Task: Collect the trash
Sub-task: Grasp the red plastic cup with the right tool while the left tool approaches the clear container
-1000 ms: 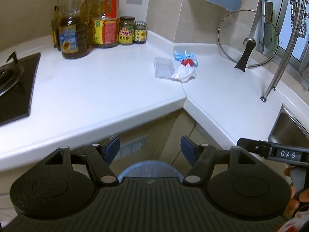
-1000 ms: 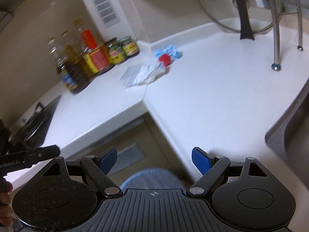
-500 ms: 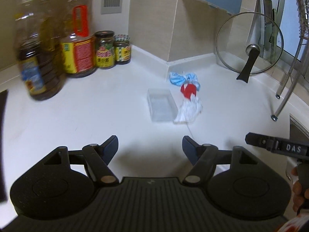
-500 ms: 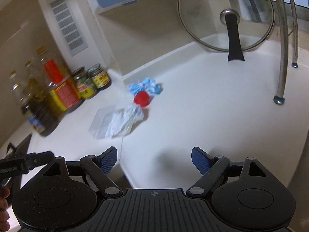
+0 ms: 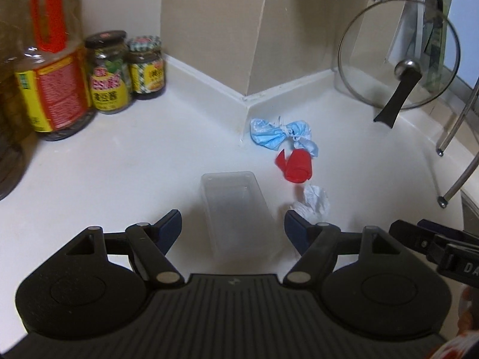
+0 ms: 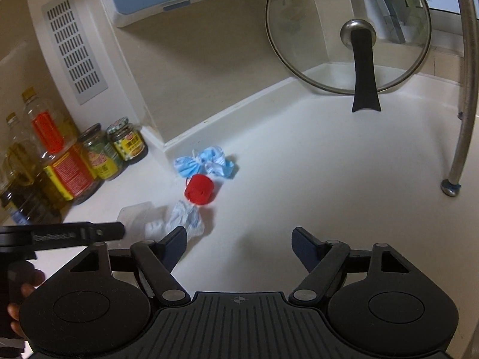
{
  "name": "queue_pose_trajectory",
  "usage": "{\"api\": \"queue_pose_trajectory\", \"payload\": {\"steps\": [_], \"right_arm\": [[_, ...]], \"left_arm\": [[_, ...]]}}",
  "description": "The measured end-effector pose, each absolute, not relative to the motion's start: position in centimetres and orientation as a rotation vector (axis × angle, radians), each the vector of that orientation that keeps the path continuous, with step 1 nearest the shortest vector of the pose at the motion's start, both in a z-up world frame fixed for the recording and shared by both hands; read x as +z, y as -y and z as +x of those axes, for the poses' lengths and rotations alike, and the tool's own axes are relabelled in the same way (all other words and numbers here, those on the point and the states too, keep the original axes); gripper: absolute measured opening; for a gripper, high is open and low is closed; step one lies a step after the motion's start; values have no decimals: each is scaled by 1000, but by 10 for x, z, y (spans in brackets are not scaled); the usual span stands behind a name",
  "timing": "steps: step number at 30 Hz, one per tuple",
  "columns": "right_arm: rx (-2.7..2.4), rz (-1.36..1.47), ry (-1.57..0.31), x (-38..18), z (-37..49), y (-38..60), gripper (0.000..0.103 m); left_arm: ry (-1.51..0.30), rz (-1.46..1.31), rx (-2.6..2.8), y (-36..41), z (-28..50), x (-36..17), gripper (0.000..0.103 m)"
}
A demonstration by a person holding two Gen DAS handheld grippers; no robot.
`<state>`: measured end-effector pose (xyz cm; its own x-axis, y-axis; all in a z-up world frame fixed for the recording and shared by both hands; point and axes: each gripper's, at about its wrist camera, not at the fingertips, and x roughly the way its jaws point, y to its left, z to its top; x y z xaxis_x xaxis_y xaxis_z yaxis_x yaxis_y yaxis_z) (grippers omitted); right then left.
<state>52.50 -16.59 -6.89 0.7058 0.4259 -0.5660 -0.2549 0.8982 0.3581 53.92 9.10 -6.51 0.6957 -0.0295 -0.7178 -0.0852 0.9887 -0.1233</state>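
Note:
Four pieces of trash lie in the corner of the white counter: a clear plastic tray, a crumpled white tissue, a red cap and a knotted blue face mask. My left gripper hovers over the near end of the clear tray, its jaws opening, the pads apart from the tray's sides. My right gripper hangs over bare counter with nothing between its closing jaws; the tissue lies by its left fingertip, the red cap and mask beyond.
Oil bottles and two jars stand at the back left. A glass pan lid leans on the back wall at right. Steel rack legs rise on the far right. A hand holds the left gripper's handle.
Both grippers moved forward from the counter's front edge over the counter to the trash. The left one now stands over the clear tray with wider jaws; the right one's jaws have narrowed slightly.

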Motion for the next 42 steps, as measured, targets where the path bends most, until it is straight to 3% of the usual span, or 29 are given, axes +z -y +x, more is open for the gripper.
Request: {"api": "queue_pose_trajectory", "payload": {"steps": [8,10,13,19,42], "right_arm": [[369,269,-703,-76,536,162,77],[367,270,-709,-79,537,162,77],[367,267,-714,-81,539,159,77],[385,264,-713,-80,547,151,75],[450,175,-720,-94,617,70,50]], "left_arm": [[-862,-126,53,-94,572,-86,78],[-866,-120,38,-95,576,-88,76],[-869,-121,20,-97,580,-89,62],[-846,-75,19,-105,579,-85,60],[-780,-86,170,-184,551,-70,60]]}}
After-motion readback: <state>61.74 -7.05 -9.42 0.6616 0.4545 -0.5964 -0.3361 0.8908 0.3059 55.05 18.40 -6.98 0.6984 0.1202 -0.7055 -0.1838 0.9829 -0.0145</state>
